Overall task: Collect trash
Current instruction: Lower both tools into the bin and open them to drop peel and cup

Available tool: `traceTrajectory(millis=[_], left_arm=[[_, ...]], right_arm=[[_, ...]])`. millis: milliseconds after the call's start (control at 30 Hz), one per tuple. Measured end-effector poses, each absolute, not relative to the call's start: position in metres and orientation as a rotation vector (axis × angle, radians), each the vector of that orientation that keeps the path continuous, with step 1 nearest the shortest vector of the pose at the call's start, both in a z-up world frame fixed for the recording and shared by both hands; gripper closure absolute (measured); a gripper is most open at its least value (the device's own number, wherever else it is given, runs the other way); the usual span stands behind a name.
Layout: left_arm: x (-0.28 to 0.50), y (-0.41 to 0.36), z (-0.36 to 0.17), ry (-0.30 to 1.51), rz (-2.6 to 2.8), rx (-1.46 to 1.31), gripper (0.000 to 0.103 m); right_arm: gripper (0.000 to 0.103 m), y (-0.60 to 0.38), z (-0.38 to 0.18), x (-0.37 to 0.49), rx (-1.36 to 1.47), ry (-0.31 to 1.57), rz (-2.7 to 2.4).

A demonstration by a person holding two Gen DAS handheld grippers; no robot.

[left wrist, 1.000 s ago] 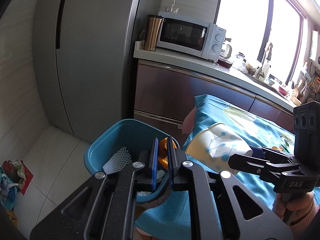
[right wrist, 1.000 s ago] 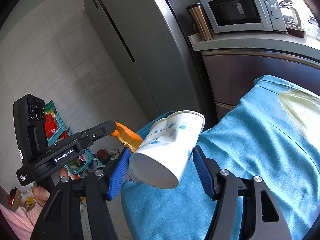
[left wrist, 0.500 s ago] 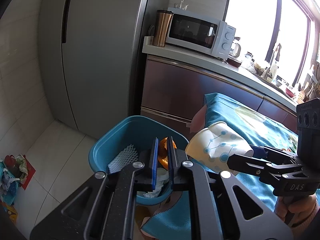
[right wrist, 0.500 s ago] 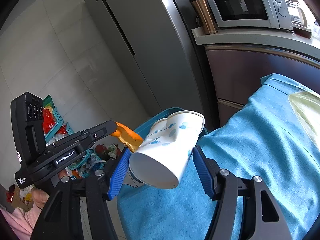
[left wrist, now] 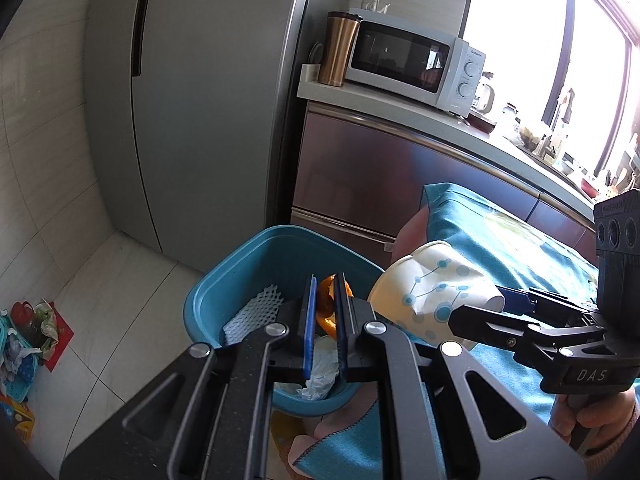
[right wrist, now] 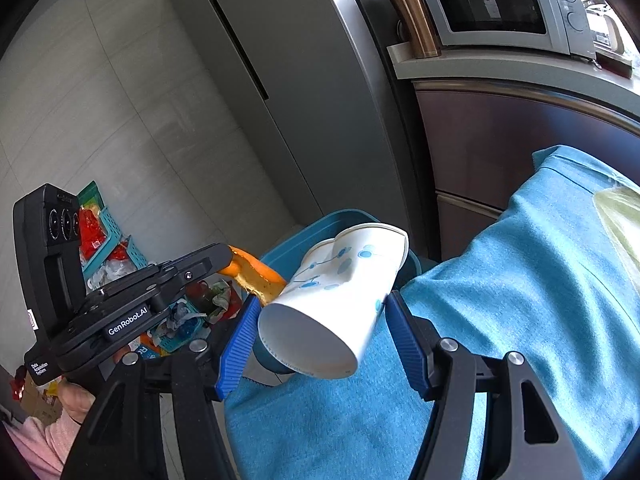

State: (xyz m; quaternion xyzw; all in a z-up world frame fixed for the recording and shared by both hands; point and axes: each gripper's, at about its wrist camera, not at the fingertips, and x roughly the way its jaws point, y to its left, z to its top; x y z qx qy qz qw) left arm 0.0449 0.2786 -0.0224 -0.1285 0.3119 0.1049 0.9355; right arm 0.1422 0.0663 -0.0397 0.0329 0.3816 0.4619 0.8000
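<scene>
My left gripper [left wrist: 325, 280] is shut on a piece of orange peel [left wrist: 327, 308] and hangs over the blue bin [left wrist: 256, 256]. In the right wrist view the same peel [right wrist: 256, 276] sticks out of the left gripper [right wrist: 224, 256], just above the bin's rim [right wrist: 340, 216]. My right gripper [right wrist: 320, 300] is shut on a crumpled white paper cup with blue dots [right wrist: 340, 292], held sideways at the table's edge beside the bin. The left wrist view shows the cup [left wrist: 432, 292] in the right gripper [left wrist: 480, 306]. A white foam net [left wrist: 256, 312] and tissue [left wrist: 320, 368] lie in the bin.
A table under a blue cloth [right wrist: 520, 320] fills the right side. Behind the bin stand a tall grey fridge [left wrist: 208, 100] and a counter with a microwave [left wrist: 404, 66] and a copper tumbler [left wrist: 338, 50]. Baskets of clutter [right wrist: 116, 248] sit on the tiled floor at left.
Both grippers have drifted a little closer to the bin, which now shows more of its inside. The holds on the peel and the cup are unchanged.
</scene>
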Motion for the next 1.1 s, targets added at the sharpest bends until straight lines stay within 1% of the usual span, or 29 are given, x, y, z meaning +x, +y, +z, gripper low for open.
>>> traceTrajectory(millis=[767, 1100], left_arm=[[0.078, 0.290, -0.059, 0.705, 0.274, -0.265, 0.094], [0.094, 0.301, -0.084, 0.756, 0.274, -0.308, 0.094]], right_arm=[[0.041, 0.118, -0.057, 0.157, -0.014, 0.895, 0.966], [0.041, 0.138, -0.063, 0.168, -0.049, 0.929, 0.953]])
